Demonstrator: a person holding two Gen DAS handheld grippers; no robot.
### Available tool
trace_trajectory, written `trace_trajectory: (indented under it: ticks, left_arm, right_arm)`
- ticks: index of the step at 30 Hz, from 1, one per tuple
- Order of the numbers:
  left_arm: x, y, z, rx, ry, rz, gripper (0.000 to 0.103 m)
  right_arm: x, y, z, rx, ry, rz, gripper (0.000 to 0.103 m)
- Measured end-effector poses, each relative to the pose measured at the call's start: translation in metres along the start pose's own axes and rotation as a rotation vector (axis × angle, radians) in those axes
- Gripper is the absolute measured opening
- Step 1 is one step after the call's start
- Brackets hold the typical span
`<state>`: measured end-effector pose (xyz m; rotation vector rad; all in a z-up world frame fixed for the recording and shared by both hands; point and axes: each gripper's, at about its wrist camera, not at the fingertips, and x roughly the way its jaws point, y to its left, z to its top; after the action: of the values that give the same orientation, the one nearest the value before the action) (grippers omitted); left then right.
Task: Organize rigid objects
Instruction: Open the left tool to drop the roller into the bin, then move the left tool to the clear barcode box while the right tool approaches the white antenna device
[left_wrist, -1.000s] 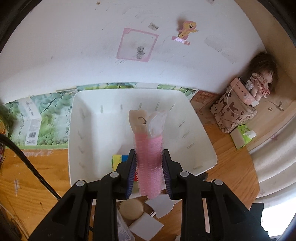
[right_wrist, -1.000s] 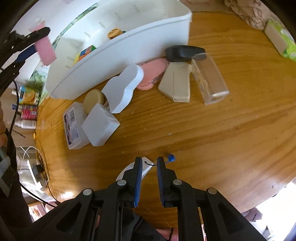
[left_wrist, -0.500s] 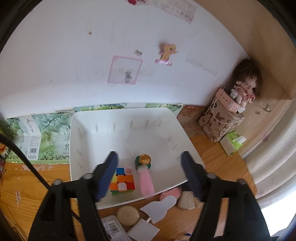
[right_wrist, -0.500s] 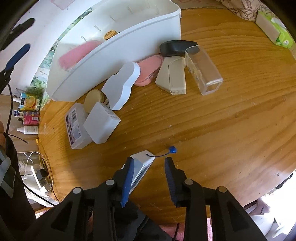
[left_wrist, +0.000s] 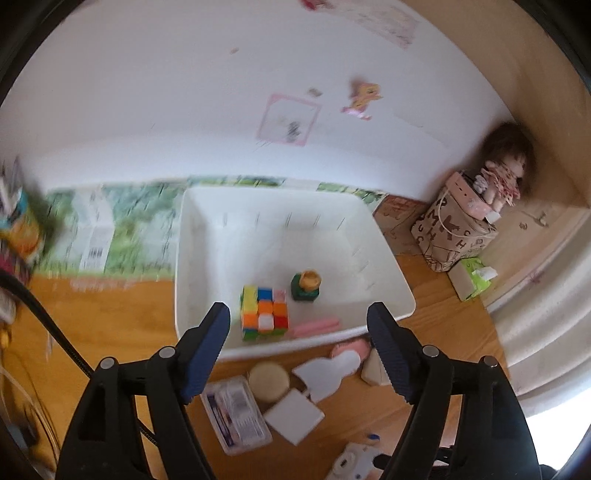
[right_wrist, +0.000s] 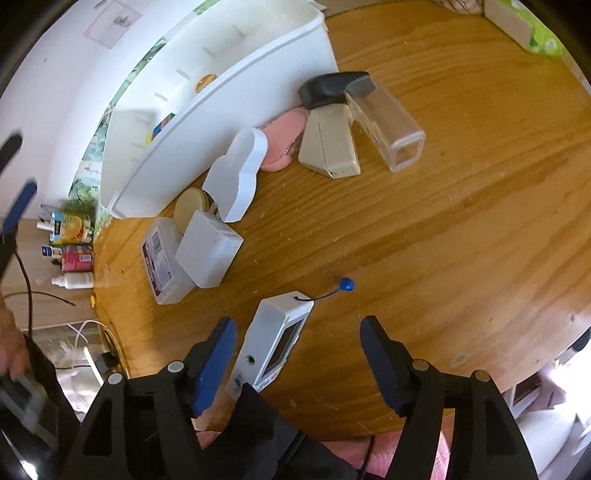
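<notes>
The white bin (left_wrist: 207, 258) stands at the back of the wooden surface (right_wrist: 424, 229), and it already holds a colour puzzle cube (left_wrist: 264, 312), a small green bottle with a yellow cap (left_wrist: 306, 287) and a pink roller (left_wrist: 317, 326) lying against the near wall. Above its front edge hangs the left tool (left_wrist: 299, 328); its jaws have just been opening, stand wide and hold nothing, so that drop looks finished.

The step in hand appears to be the next pick. A small white device with a screen (right_wrist: 275, 343) lies on the surface between the jaws of the right tool (right_wrist: 295, 343), closer to the left-hand finger; these jaws have just been opening too and do not press on it.

Next, I judge, the right tool should centre over the device, close on its long sides, and mind the short cord with a blue bead (right_wrist: 346, 284).

Waiting just outside the bin are a clear plastic box (right_wrist: 388, 123), a beige box (right_wrist: 328, 147) and a white square case (right_wrist: 208, 251).
</notes>
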<state>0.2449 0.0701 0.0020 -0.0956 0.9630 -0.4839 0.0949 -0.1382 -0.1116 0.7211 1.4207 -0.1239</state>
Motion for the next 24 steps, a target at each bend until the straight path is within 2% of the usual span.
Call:
trace_trajectory:
  ticks: [2,7,15,24]
  left_arm:
    - [-0.003,0.005,-0.006,-0.037,0.015,0.000,0.080]
    - [-0.006,0.017,-0.023,-0.085,0.060,-0.015,0.084]
    - [0.005,0.025,-0.049,-0.118,0.166,0.005,0.084]
    - [0.024,0.028,-0.066,-0.127,0.260,0.023,0.084]
  right_arm:
    - [0.000,-0.003,-0.001,0.023,0.009,0.025,0.081]
    - [0.011,-0.008,-0.004,0.094,0.065,0.091,0.081]
    - [0.030,-0.024,-0.011,0.271,0.150,0.200,0.081]
    - [0.039,-0.037,-0.017,0.406,0.175,0.226,0.081]
